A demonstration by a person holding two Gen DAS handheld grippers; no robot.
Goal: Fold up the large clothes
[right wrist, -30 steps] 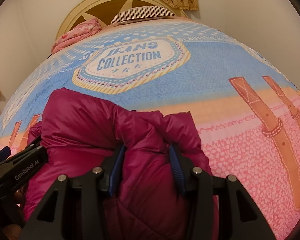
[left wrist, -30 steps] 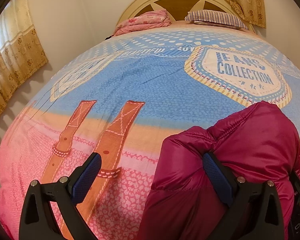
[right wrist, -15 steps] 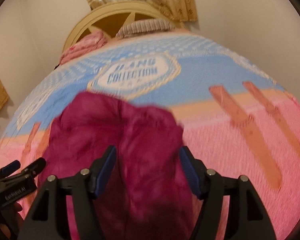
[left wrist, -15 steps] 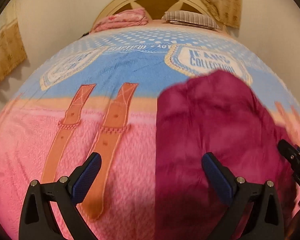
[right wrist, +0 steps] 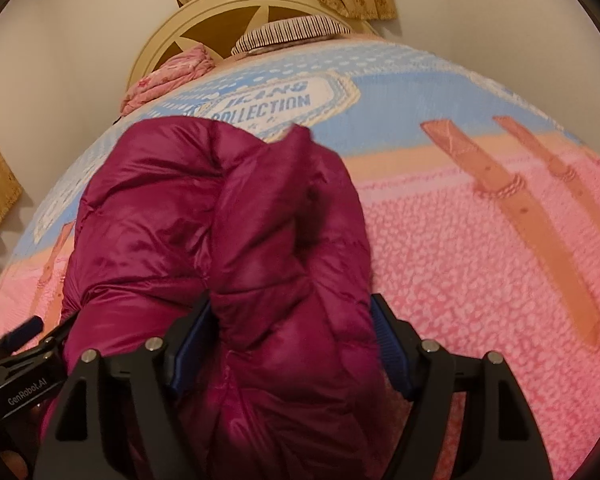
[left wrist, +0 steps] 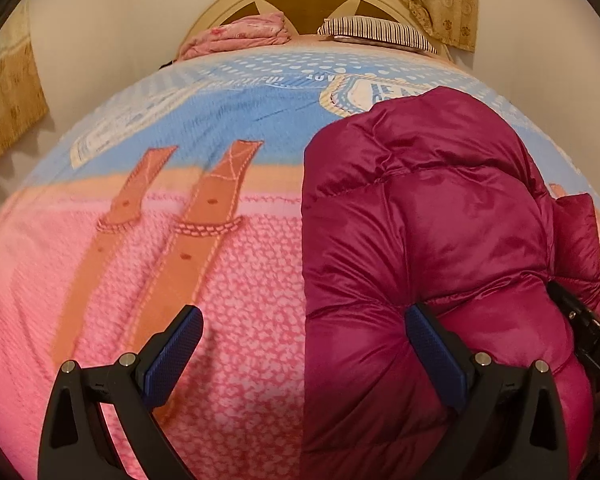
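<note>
Progress: the puffy magenta jacket (left wrist: 432, 216) lies bundled into a thick, compact heap on the bed (left wrist: 228, 280); the folding looks largely done, judging by its doubled-over layers.
What is left: probably letting go fully, then tidying the loose flap at the far right edge of the heap; I cannot tell whether another fold is intended.
Jacket place: on the pink part of the bedspread, its far end reaching the blue printed badge, well apart from the striped pillow (right wrist: 292, 34) at the headboard.
Left gripper (left wrist: 304, 340): jaws stand wide apart and hold nothing; the left pad is over bare bedspread, the right pad lies against the jacket's near left bulge.
Right gripper (right wrist: 288, 344): jaws are opening, with a fat fold of the jacket between them; the padding fills the gap and bulges against both pads, so the hold looks loose rather than released.
Grippers together: both sit at the jacket's near end, the left one just beside the heap's left side.
</note>
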